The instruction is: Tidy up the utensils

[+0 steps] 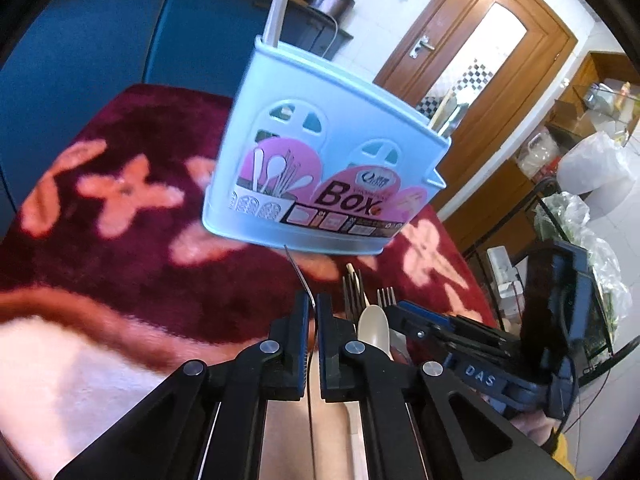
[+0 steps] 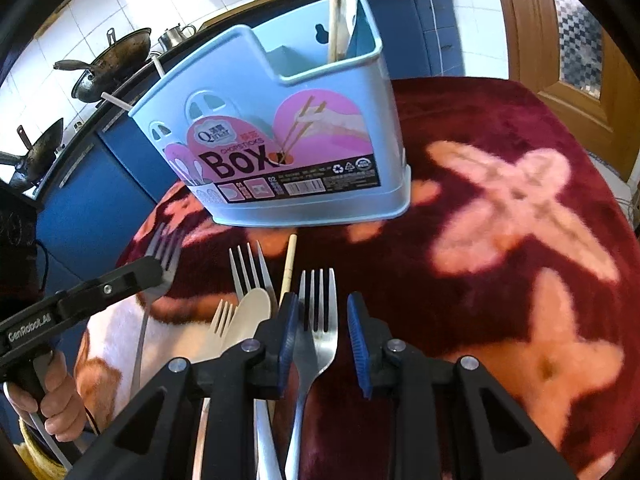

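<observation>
A light blue utensil box (image 1: 320, 152) (image 2: 280, 140) stands upright on the maroon flowered cloth (image 2: 500, 280). A chopstick and a metal utensil (image 2: 340, 8) stick out of its tall end. My left gripper (image 1: 314, 308) (image 2: 156, 270) is shut on a metal fork (image 2: 166, 246), which shows edge-on in the left wrist view and is lifted off the cloth. My right gripper (image 2: 324, 308) (image 1: 404, 312) is open, low over the cloth, and a second metal fork (image 2: 318, 320) lies between its pads. Beside it lie a cream spoon (image 2: 252, 312) (image 1: 374, 328), a cream plastic fork (image 2: 222, 320), another fork (image 2: 248, 268) and a chopstick (image 2: 289, 264).
Behind the table runs a blue cabinet counter with woks (image 2: 112, 60) on it. A wooden door (image 1: 480, 60) and shelves with plastic bags (image 1: 592, 164) stand to the right. A person's hand (image 2: 56, 392) grips the left gripper's handle. The cloth right of the box is bare.
</observation>
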